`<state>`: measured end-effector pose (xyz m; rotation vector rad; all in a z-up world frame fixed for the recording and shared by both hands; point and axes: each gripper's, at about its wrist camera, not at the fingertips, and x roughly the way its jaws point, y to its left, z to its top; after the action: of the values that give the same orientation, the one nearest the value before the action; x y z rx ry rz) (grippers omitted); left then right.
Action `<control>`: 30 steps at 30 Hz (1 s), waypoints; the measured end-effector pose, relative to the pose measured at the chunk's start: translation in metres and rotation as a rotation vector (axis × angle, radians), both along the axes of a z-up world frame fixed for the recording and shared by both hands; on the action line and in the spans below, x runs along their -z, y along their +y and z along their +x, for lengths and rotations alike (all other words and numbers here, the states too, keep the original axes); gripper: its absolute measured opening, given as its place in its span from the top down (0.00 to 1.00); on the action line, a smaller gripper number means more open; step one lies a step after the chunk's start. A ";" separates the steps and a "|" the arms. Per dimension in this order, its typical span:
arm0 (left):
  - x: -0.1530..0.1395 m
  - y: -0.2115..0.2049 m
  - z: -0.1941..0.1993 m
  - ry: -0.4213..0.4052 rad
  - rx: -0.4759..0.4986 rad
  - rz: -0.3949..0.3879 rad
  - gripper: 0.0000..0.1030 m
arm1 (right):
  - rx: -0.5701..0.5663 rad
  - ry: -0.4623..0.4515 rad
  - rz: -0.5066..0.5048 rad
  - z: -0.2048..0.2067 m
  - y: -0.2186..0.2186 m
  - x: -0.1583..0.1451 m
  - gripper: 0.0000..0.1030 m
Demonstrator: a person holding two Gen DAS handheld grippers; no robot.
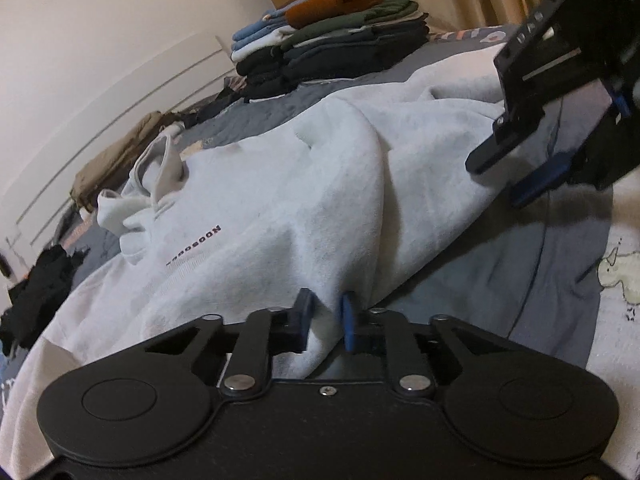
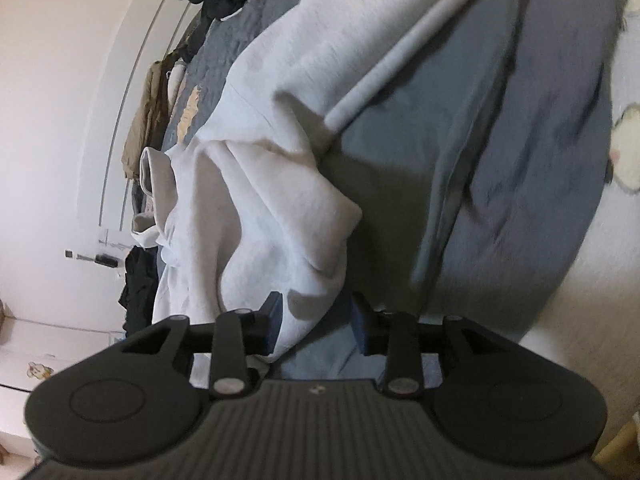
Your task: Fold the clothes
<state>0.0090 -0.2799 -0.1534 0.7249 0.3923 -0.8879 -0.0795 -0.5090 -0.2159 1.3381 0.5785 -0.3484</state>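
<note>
Grey fleece sweatshirt (image 1: 280,184) spread over a blue-grey quilt (image 1: 500,280), pinched by two grippers.

Dark printed lettering on the sweatshirt's chest appears upside down and seems to end in "NOOSOO"; the rest is too small to read. The left gripper (image 1: 326,320) is closed on a fold of the sweatshirt's near edge, cloth bunched between its fingers. The right gripper (image 2: 314,320) stands partly spread, with a corner of the sweatshirt (image 2: 280,208) hanging between its fingers; whether it truly grips cannot be told. Beyond the sweatshirt, a stack of folded clothes (image 1: 332,40) sits on the quilt, a rust-brown piece on top. A black garment (image 1: 36,292) lies beside the sweatshirt's collar end.
</note>
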 end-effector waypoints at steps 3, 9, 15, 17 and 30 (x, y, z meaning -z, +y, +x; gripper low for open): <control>-0.003 0.003 0.001 0.004 0.001 -0.008 0.90 | 0.028 -0.014 0.014 0.002 0.000 0.004 0.65; -0.012 0.009 0.003 0.020 -0.006 -0.031 0.93 | 0.085 -0.074 0.030 0.000 0.000 0.004 0.87; -0.028 0.026 0.020 0.034 -0.057 -0.073 0.95 | 0.111 -0.125 0.041 -0.009 -0.004 -0.008 0.90; -0.030 0.031 0.024 0.030 -0.077 -0.072 0.96 | 0.118 -0.139 0.033 -0.013 -0.003 -0.013 0.90; -0.030 0.037 0.009 0.005 -0.023 -0.020 0.80 | 0.064 -0.095 -0.042 -0.008 -0.011 -0.011 0.88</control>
<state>0.0183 -0.2433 -0.1231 0.6988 0.3951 -0.8716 -0.0872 -0.5200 -0.2049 1.3270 0.4473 -0.3456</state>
